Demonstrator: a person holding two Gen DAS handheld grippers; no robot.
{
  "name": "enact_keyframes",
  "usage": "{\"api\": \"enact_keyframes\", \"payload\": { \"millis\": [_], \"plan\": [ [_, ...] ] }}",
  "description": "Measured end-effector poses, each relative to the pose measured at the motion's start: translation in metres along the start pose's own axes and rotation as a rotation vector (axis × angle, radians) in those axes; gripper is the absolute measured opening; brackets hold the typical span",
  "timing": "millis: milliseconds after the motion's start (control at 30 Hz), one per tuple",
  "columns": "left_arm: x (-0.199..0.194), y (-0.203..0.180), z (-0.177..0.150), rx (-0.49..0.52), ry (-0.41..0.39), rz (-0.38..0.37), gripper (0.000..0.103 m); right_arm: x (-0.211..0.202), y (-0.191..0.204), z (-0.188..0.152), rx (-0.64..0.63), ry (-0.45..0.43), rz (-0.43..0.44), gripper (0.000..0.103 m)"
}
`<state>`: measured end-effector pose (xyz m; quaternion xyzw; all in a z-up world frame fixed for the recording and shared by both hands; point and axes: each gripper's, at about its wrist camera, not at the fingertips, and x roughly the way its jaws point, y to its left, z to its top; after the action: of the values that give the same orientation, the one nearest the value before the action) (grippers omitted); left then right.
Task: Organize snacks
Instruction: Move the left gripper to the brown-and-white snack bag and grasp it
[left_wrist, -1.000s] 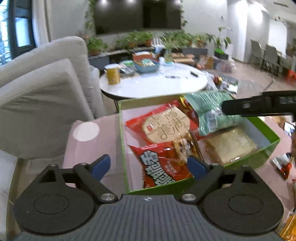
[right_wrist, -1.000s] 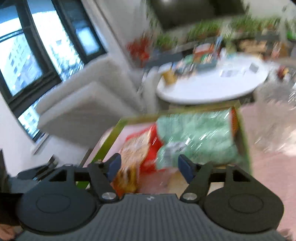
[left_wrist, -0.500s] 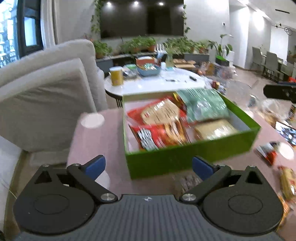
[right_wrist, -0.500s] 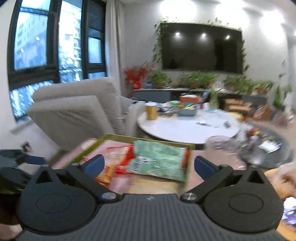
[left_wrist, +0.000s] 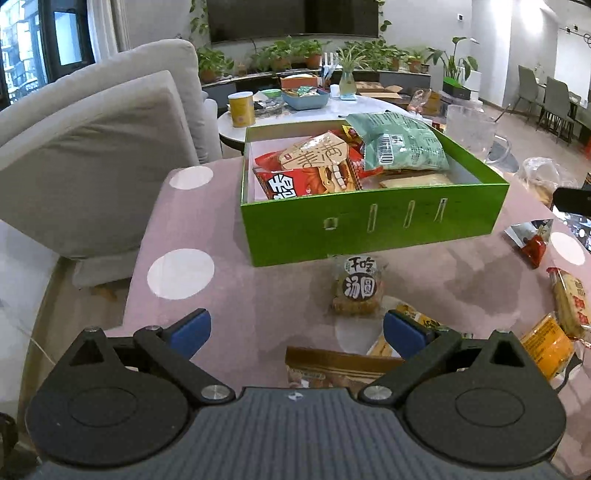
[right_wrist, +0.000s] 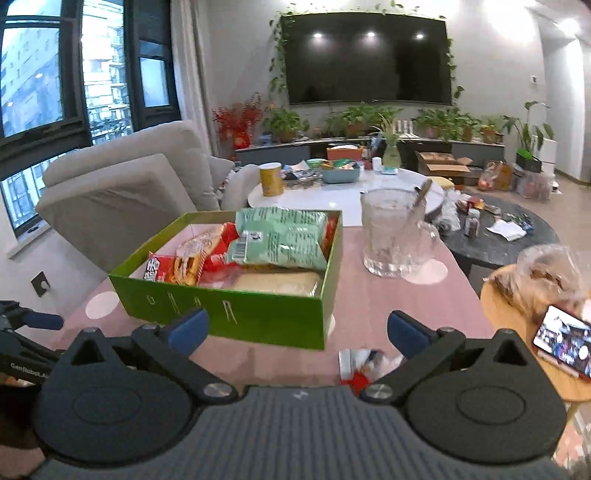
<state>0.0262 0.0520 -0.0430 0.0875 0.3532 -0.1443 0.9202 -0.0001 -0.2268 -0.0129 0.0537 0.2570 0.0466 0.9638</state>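
A green box (left_wrist: 369, 225) on the pink table holds red snack packs (left_wrist: 306, 177) and a pale green bag (left_wrist: 402, 144). My left gripper (left_wrist: 295, 330) is open and empty, back from the box's near wall. A round cookie pack (left_wrist: 356, 286) lies just ahead of it, and a brown packet (left_wrist: 332, 369) lies under its jaws. In the right wrist view the green box (right_wrist: 229, 314) is ahead and to the left, with the green bag (right_wrist: 280, 243) on top. My right gripper (right_wrist: 297, 330) is open and empty above a small red and white packet (right_wrist: 362, 365).
Loose yellow and orange snack packs (left_wrist: 554, 325) and a red and silver packet (left_wrist: 532, 240) lie right of the box. A glass mug (right_wrist: 391, 236) stands beyond the box's right corner. A phone (right_wrist: 565, 339) rests on a wooden side table. A grey sofa (left_wrist: 92, 155) flanks the left.
Both grippers have drawn back from over the box toward the near side of the table. Their jaws have spread wider. The green bag now lies in the box.
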Motion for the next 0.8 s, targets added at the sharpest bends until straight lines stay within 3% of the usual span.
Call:
{"api": "enact_keyframes", "payload": {
  "millis": [167,800],
  "plan": [
    [-0.008,-0.008,-0.009,0.040,-0.006,0.031,0.100,-0.003,-0.001,-0.003,0.067,0.038,0.044,0.078],
    [-0.016,-0.020,-0.029,0.075,0.017,0.029,0.098,-0.009,0.001,-0.019,0.087,0.101,-0.006,0.078]
  ]
}}
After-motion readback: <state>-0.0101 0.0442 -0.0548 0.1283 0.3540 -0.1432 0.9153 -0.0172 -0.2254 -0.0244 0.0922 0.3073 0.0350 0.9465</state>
